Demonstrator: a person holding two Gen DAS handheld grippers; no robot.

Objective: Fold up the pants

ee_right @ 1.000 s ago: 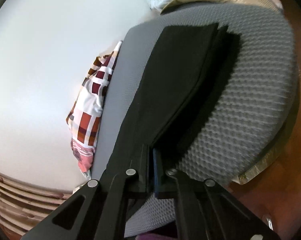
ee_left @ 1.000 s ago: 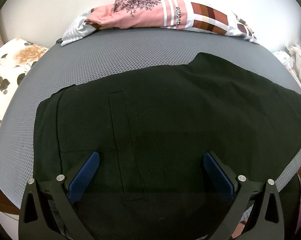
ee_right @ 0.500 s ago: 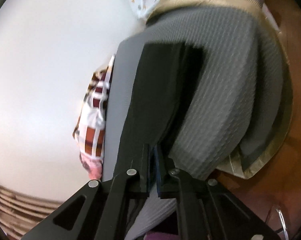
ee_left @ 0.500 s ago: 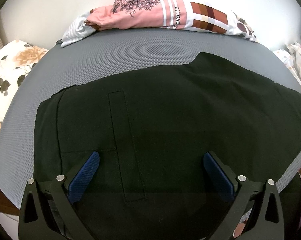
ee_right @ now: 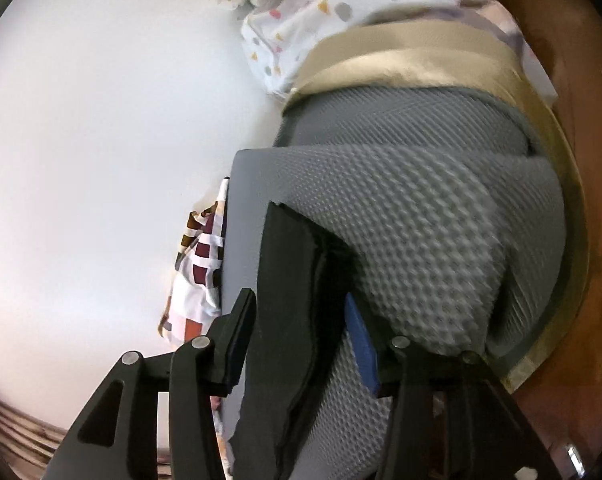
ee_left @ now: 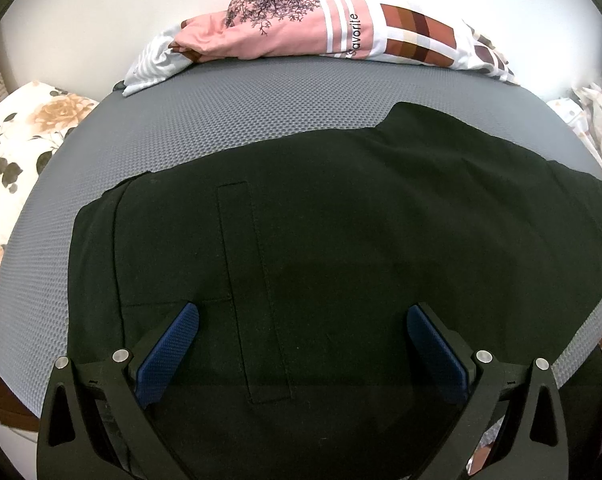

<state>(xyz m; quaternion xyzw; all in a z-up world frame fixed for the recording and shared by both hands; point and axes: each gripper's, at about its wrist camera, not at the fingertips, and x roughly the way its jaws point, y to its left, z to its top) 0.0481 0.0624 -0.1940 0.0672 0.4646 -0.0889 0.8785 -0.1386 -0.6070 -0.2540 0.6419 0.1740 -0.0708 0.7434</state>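
Lying flat across a grey mesh pad (ee_left: 261, 120), the black pants (ee_left: 341, 220) are seen from the left wrist camera, with a long stitched strip running down the cloth towards the lens. The left gripper (ee_left: 301, 344) is held above the near part of the pants, its blue-padded fingers (ee_left: 169, 352) spread wide apart with nothing caught between them. A pink and checked cloth (ee_left: 321, 28) is bunched at the far edge of the pad against a white wall, and a flowered pillow (ee_left: 17, 140) is seen beside the pad on the left. From the right wrist camera, the scene is tilted and somewhat blurred. The right gripper (ee_right: 301, 344) is shown with its fingers (ee_right: 361, 344) parted, and the layered end of the pants (ee_right: 293, 300) is seen passing between them; whether the cloth is touched by either finger cannot be told. The pants end lies on the grey mesh pad (ee_right: 441, 220), near its edge. A white spotted cloth (ee_right: 301, 20) and a tan band (ee_right: 401, 60) are seen beyond the pad, with the checked cloth (ee_right: 201, 260) at the wall side.
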